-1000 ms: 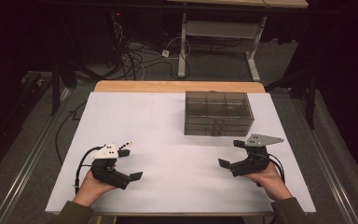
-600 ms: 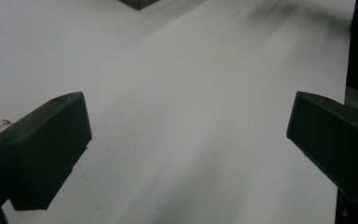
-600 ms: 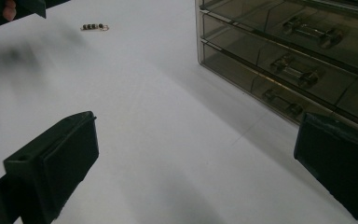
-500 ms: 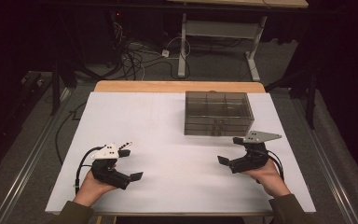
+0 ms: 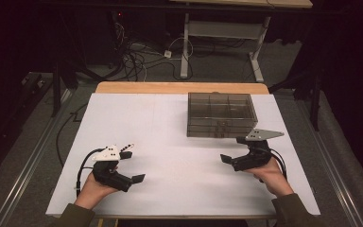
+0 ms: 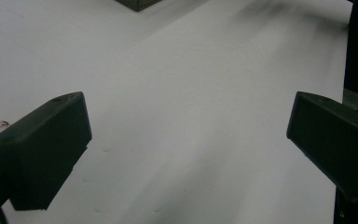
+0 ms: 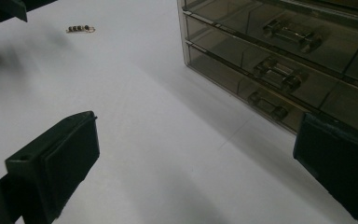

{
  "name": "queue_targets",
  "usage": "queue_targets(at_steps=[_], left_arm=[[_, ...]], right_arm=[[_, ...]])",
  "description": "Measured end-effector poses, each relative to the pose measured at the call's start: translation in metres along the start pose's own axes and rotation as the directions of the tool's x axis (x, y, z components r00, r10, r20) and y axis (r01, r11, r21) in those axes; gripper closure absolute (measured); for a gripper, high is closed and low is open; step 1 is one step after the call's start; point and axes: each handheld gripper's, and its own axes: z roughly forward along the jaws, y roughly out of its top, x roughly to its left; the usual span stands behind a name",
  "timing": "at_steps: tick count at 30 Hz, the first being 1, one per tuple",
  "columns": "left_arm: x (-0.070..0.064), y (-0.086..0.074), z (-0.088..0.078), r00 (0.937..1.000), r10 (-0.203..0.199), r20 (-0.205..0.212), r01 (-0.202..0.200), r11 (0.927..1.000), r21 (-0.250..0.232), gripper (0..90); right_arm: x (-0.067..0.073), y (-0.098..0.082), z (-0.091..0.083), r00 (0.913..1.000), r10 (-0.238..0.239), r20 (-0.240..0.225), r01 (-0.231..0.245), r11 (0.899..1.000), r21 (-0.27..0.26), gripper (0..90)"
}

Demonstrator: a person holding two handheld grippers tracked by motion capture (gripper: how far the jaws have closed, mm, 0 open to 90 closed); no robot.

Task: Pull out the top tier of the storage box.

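Drawer box (image 5: 221, 114), smoky clear plastic, sits far right on the white table (image 5: 170, 123), front facing me. That puts its small handles within a short reach of my right side. In the right gripper view the drawers (image 7: 279, 51) stack three high, all pushed in, each with a little bar handle (image 7: 291, 33).

My right gripper (image 5: 238, 152) hangs just near of the box front, apart from it, jaws spread wide with nothing between them. It points left across the table, not yet turned toward a handle (my guess is that a drawer pull comes next, so it would need to swing toward the box).

My left gripper (image 5: 133, 166) rests low at the near left, well apart from the box, jaws also wide and empty; bare table shows between them in the left gripper view.

A small beaded trinket (image 7: 80, 29) lies on the table beyond, left of the box as that camera sees it. Too small to tell what it is.
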Motion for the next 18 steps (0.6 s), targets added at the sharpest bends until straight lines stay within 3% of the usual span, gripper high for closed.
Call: queue_targets(at_steps=[18], left_arm=[[0.0, 0.0, 0.0, 1.0, 0.0, 0.003, 0.0, 1.0, -0.001, 0.0]], right_arm=[[-0.009, 0.012, 0.009, 1.0, 0.008, 0.001, -0.008, 1.0, 0.001, 1.7]])
